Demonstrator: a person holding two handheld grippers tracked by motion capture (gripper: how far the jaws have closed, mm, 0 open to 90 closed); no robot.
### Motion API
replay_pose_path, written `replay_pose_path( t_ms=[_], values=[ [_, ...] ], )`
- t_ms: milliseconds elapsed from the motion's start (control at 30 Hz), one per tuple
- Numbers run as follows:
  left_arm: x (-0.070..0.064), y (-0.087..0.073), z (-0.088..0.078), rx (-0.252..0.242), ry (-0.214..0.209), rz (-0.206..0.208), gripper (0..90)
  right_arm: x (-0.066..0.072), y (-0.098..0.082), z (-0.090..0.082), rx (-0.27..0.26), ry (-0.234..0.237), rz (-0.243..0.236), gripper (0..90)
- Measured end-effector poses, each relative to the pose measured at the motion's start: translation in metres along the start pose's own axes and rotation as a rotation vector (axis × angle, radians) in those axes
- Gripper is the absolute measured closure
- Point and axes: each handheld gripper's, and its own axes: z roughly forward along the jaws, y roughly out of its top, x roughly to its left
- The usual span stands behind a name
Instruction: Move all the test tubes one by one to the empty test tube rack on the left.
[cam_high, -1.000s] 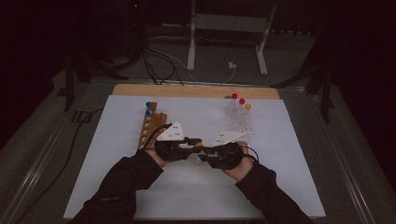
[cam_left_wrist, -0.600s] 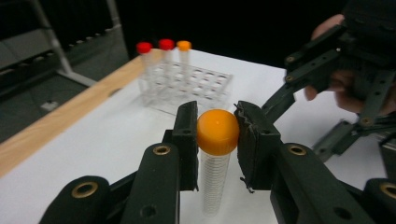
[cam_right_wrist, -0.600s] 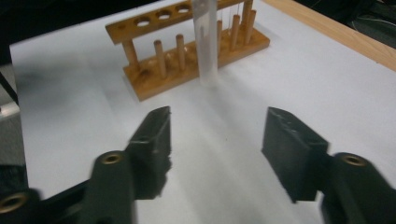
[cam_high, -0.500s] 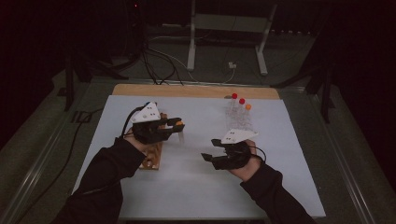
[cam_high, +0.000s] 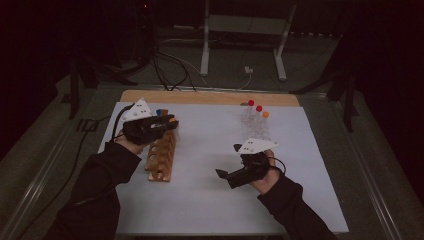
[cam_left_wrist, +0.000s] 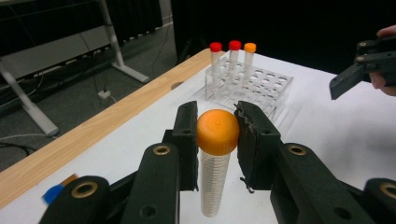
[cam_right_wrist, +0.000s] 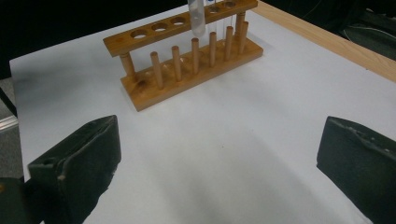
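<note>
My left gripper clamped the orange-capped tube above the wooden rack; my right gripper, jaws just opened wide, held nothing. Next, I judged, came lowering the tube into a rack hole.

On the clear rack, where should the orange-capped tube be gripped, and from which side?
Grip the orange-capped tube just below its cap, coming from above. It stands upright at the row's end in the clear rack, next to a red-capped tube, so jaws should close across the row, not along it.

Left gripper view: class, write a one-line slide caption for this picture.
Left claw grips an orange-capped tube above the white table, with a clear rack of three capped tubes beyond.
</note>
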Motion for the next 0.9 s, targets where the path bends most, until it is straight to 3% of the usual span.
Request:
replay_pose_path(
  t_ms=[200, 400, 567, 900],
  values=[
    [0.011, -0.004, -0.009, 0.015, 0.055, -0.002, 71.9, -0.001, -0.001, -0.002, -0.01, 0.002, 0.01, 0.0],
    [0.024, -0.011, -0.015, 0.007, 0.091, -0.031, 71.9, -0.002, -0.002, -0.002, -0.013, 0.003, 0.015, 0.0],
    [0.031, -0.013, -0.017, 0.015, 0.145, -0.027, 71.9, -0.002, -0.003, -0.002, -0.013, 0.003, 0.015, 0.0],
    [0.045, -0.027, -0.012, 0.027, 0.189, -0.072, 71.9, -0.003, -0.005, -0.002, -0.008, 0.004, 0.016, 0.0]
  ],
)
